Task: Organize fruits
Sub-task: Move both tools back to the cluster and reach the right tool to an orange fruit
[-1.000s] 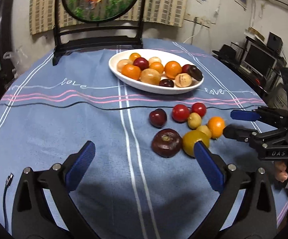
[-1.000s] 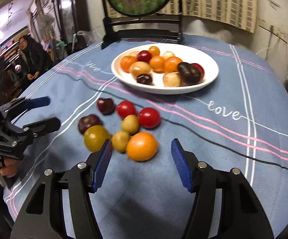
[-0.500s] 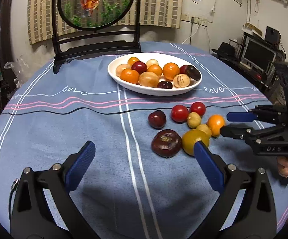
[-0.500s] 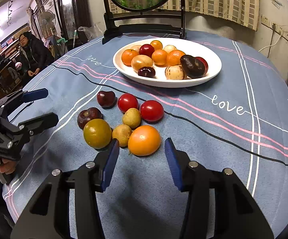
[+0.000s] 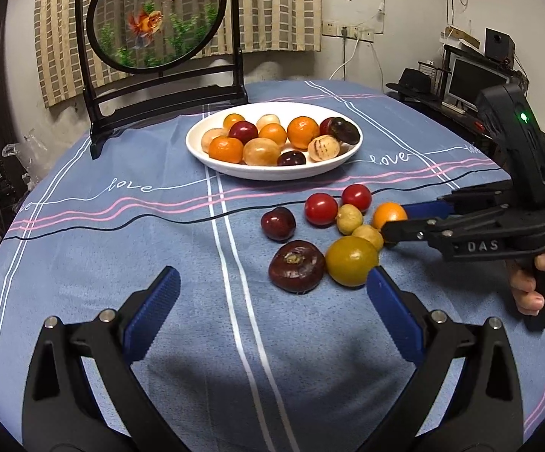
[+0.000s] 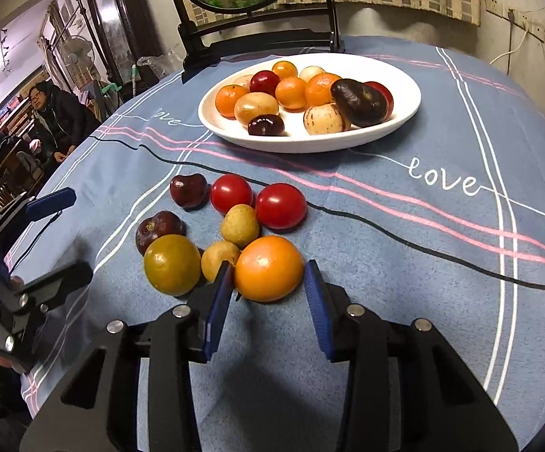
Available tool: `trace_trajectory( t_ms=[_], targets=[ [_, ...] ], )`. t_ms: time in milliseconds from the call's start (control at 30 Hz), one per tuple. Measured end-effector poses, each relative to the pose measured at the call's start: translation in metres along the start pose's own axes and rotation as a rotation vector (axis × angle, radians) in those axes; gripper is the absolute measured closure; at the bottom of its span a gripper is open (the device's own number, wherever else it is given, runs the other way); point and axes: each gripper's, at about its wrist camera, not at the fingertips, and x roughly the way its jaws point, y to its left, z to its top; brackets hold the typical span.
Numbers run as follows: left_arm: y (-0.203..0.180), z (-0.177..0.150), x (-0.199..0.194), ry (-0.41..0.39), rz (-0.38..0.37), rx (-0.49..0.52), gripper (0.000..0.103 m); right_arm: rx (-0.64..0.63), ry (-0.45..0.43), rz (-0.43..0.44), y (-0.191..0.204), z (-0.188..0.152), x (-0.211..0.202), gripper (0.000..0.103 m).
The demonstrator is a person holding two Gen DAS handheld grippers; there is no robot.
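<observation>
A white oval plate (image 5: 272,173) (image 6: 310,143) holds several fruits at the table's far side. Several loose fruits lie on the blue cloth: an orange (image 6: 268,268) (image 5: 388,214), a yellow-green fruit (image 6: 172,264) (image 5: 351,260), a dark purple fruit (image 5: 297,271), two red tomatoes (image 6: 280,205), small yellow ones. My right gripper (image 6: 268,282) is open with its jaws on either side of the orange, the left pad close to it. My left gripper (image 5: 272,293) is wide open and empty, low before the purple and yellow-green fruits.
A round goldfish screen on a black stand (image 5: 159,19) stands behind the plate. A desk with a monitor (image 5: 472,83) is at the right. A seated person (image 6: 54,113) is off to the left. The cloth (image 5: 121,245) has pink and white stripes.
My right gripper has moved forward and narrowed, so its jaws now flank the orange. The left gripper has tilted up a little and stays open.
</observation>
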Motion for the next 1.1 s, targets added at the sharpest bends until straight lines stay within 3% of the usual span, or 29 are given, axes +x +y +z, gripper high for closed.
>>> trace_trajectory(
  t_ms=[367,533,567,600,700,900,1033,1100],
  targets=[
    [0.001,-0.001,0.003,0.017,-0.006,-0.007,0.002,0.048,-0.046,0.014,-0.010,0.001,-0.014,0.065],
    [0.006,-0.001,0.008,0.038,-0.061,-0.026,0.003,0.083,-0.090,0.037,-0.017,-0.001,-0.031,0.065],
    [0.007,-0.001,0.009,0.045,-0.071,-0.027,0.008,0.087,-0.090,0.039,-0.018,-0.001,-0.032,0.066],
    [0.006,-0.001,0.012,0.059,-0.092,-0.016,0.015,0.088,-0.089,0.040,-0.018,-0.001,-0.032,0.069],
    [-0.001,-0.001,0.017,0.078,-0.105,0.049,0.022,0.090,-0.097,0.056,-0.016,-0.001,-0.036,0.074],
    [-0.011,-0.002,0.032,0.108,-0.105,0.181,0.023,0.057,-0.084,0.041,-0.010,-0.001,-0.034,0.074],
    [-0.006,-0.003,0.034,0.115,-0.096,0.170,0.023,-0.007,-0.028,0.027,0.001,-0.003,-0.022,0.073],
    [-0.004,-0.002,0.030,0.100,-0.091,0.163,0.023,-0.057,-0.029,-0.033,0.008,-0.004,-0.018,0.072]
  ],
)
